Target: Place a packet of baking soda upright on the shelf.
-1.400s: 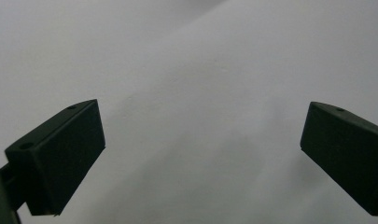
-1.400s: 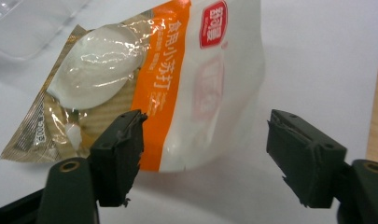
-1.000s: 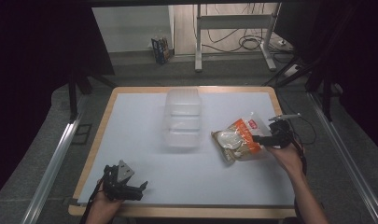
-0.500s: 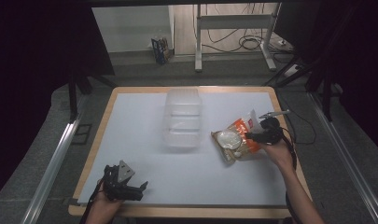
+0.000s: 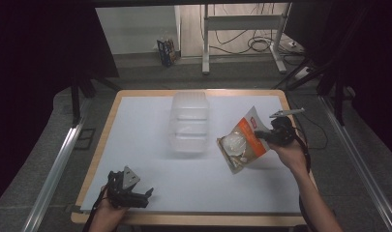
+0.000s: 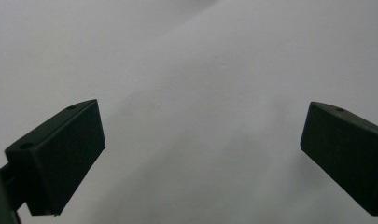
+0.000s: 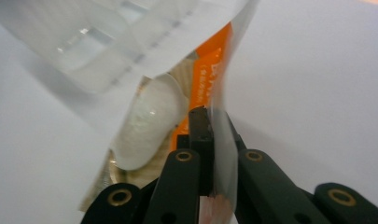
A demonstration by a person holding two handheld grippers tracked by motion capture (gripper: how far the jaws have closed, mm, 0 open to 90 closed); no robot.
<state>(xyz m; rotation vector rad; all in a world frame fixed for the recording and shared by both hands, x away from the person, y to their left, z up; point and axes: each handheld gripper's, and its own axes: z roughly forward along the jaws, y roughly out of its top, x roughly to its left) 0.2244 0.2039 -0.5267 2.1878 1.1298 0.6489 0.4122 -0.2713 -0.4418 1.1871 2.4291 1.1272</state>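
An orange and clear snack bag [image 5: 243,140] with pale round pieces inside hangs tilted just above the white table [image 5: 150,121], right of centre. My right gripper [image 5: 267,136] has just closed its jaws and is shut on the bag's right edge. In the right gripper view the bag's clear film edge [image 7: 222,140] is pinched between the black jaws of the right gripper [image 7: 214,133]. My left gripper [image 5: 144,193] rests near the table's front left edge, open; the left gripper view has its left gripper [image 6: 200,149] jaws wide apart over bare white tabletop.
A clear plastic container [image 5: 189,122] stands at the table's middle, just left of the bag. The table has a wooden rim [image 5: 193,218]. Metal rails [image 5: 55,166] run along both sides; a stand's legs and cables [image 5: 261,46] lie on the floor behind.
The right gripper closed on the bag's right edge and lifted it; the bag, flat on the table before, now hangs tilted. The left gripper stayed still.
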